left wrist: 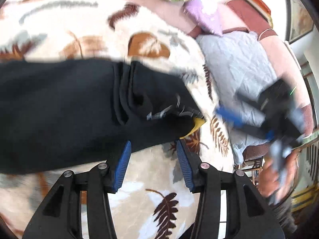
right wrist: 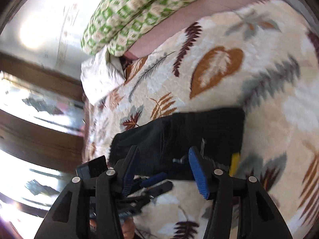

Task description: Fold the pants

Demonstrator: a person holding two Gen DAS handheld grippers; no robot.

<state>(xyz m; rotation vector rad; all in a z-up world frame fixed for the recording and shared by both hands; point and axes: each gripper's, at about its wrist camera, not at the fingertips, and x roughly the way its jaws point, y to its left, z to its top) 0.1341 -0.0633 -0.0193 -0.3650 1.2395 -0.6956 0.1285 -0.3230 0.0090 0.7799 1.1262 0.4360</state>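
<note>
Pants [left wrist: 75,107], black with a yellow patch at one corner, are lying folded on the leaf-print blanket [left wrist: 151,179], filling the left and centre of the left wrist frame. Left tool [left wrist: 153,149] is hovering at the fabric's lower edge, fingers spread wide, gripping nothing. Right tool [right wrist: 163,155] is also standing wide open over the pants [right wrist: 179,133], lower centre, a green patterned pillow [right wrist: 139,10] lying at upper centre.
</note>
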